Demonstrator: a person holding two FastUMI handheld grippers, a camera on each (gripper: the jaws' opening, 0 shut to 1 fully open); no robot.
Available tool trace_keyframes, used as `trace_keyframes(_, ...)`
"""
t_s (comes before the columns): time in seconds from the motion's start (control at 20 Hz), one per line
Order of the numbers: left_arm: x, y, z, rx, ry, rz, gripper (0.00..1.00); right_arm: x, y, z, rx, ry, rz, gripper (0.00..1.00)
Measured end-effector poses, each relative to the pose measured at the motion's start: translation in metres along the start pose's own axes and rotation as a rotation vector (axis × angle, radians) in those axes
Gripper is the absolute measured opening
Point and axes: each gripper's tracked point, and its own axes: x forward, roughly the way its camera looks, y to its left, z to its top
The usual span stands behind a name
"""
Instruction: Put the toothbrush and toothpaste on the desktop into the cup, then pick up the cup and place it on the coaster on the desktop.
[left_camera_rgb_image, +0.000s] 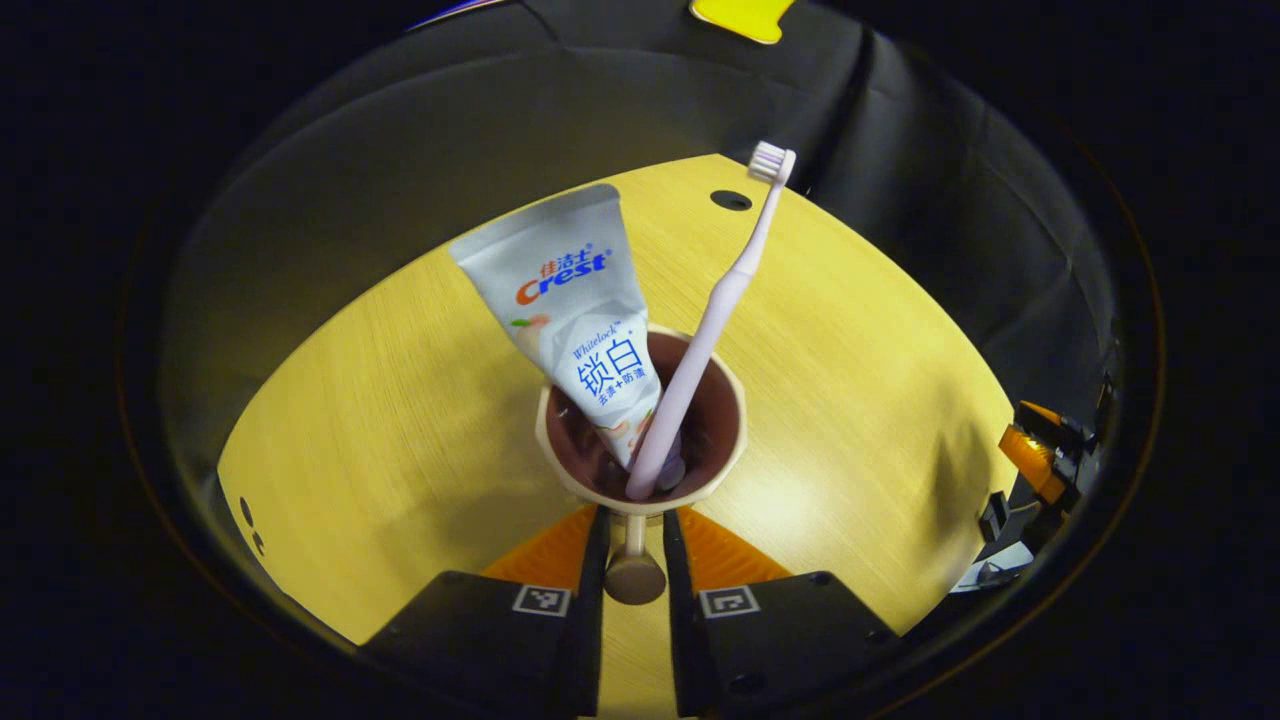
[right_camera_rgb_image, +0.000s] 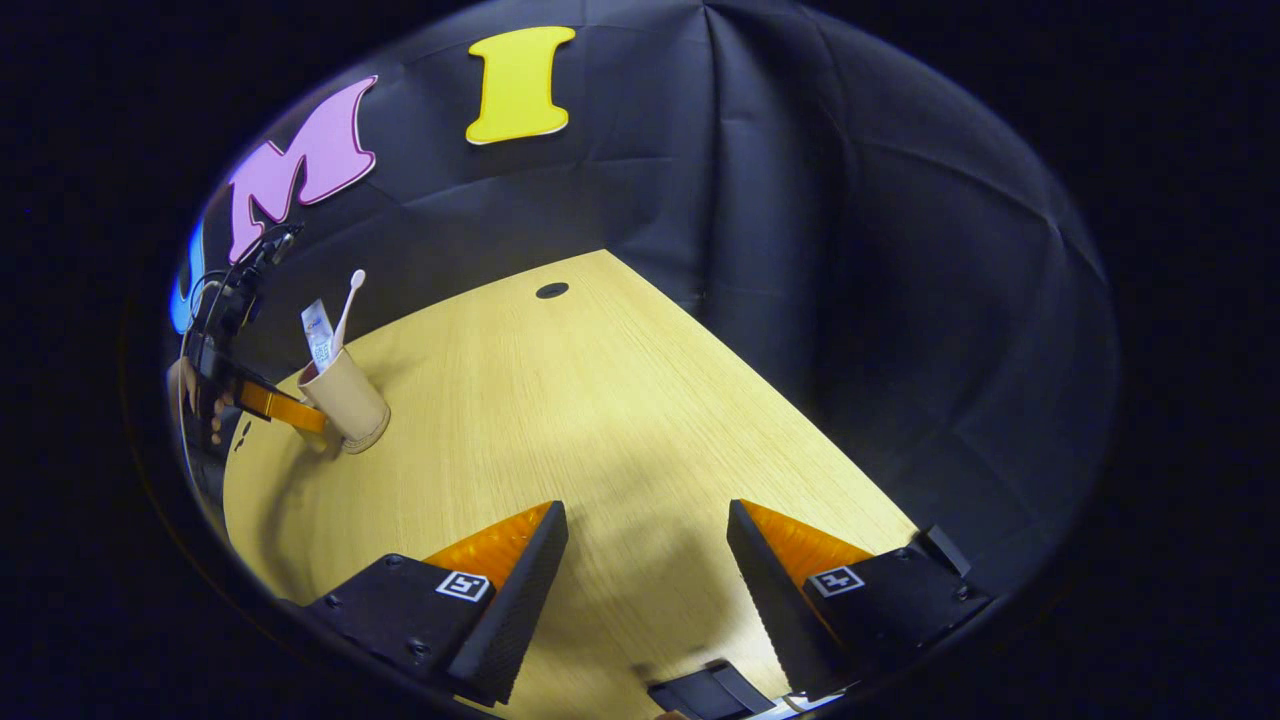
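In the left gripper view, the left gripper (left_camera_rgb_image: 634, 545) has its two fingers drawn close on either side of the cup's handle (left_camera_rgb_image: 634, 570), pinching it. The cup (left_camera_rgb_image: 723, 440) is beige outside and dark brown inside, and it sits just ahead of the fingertips over the yellow wooden desktop (left_camera_rgb_image: 400, 420). The toothpaste (left_camera_rgb_image: 570, 300) stands in it, its wide crimped end up and leaning left. The pale pink toothbrush (left_camera_rgb_image: 720, 310) stands beside it, bristles up, leaning right, its handle crossing in front of the tube's lower part. A small dark hole (left_camera_rgb_image: 731, 200) shows at the far end of the desktop. At the right edge, part of the other gripper can be seen.

In the right gripper view, the right gripper (right_camera_rgb_image: 647, 560) hovers over the bare desktop (right_camera_rgb_image: 620, 420) with its fingers spread wide apart, holding nothing. Far off to the left, the cup (right_camera_rgb_image: 347, 402) is tilted, with the toothpaste (right_camera_rgb_image: 318, 335) and toothbrush (right_camera_rgb_image: 346, 300) sticking out of its top. The left gripper (right_camera_rgb_image: 275, 405) meets the cup's side, and a hand (right_camera_rgb_image: 190, 400) behind it holds that gripper. I cannot tell whether the cup touches the desktop.
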Motion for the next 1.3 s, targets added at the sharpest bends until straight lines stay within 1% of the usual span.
trace_keyframes(0.1,-0.014,0.002,0.005,-0.018,-0.049,0.005,0.56,-0.003,0.007,-0.002,-0.008,0.001,0.014,0.98)
trace_keyframes(0.2,-0.031,0.009,0.011,-0.039,-0.118,0.034,0.89,-0.008,0.015,-0.002,-0.013,-0.001,0.027,0.98)
trace_keyframes(0.25,-0.041,0.011,0.014,-0.059,-0.158,0.043,0.94,-0.012,0.02,0.0,-0.016,-0.007,0.035,0.99)
trace_keyframes(0.35,-0.067,0.018,0.018,-0.104,-0.242,0.072,0.96,-0.021,0.03,0.004,-0.031,-0.025,0.054,0.99)
trace_keyframes(0.45,-0.102,0.029,0.016,-0.146,-0.347,0.123,0.96,-0.034,0.039,0.011,-0.042,-0.048,0.067,0.99)
trace_keyframes(0.65,-0.202,0.047,0.004,-0.229,-0.599,0.268,0.98,-0.067,0.074,0.028,-0.021,-0.094,0.113,0.98)
trace_keyframes(0.75,-0.258,0.05,-0.012,-0.275,-0.718,0.322,0.98,-0.087,0.093,0.041,-0.019,-0.137,0.133,0.98)
trace_keyframes(0.95,-0.317,0.044,-0.069,-0.365,-0.842,0.393,0.97,-0.135,0.132,0.064,-0.062,-0.223,0.188,0.98)
trace_keyframes(1.05,-0.355,0.043,-0.108,-0.411,-0.894,0.433,0.97,-0.16,0.147,0.069,-0.084,-0.279,0.207,0.98)
trace_keyframes(1.1,-0.371,0.038,-0.129,-0.424,-0.925,0.453,0.97,-0.168,0.155,0.064,-0.098,-0.301,0.222,0.98)
trace_keyframes(1.15,-0.386,0.03,-0.158,-0.441,-0.979,0.491,0.97,-0.184,0.16,0.047,-0.107,-0.294,0.226,0.98)
trace_keyframes(1.2,-0.387,0.023,-0.175,-0.451,-1.004,0.506,0.97,-0.197,0.164,0.027,-0.109,-0.284,0.228,0.98)
trace_keyframes(1.3,-0.388,0.01,-0.212,-0.443,-1.03,0.539,0.97,-0.218,0.168,0.001,-0.116,-0.279,0.233,0.98)
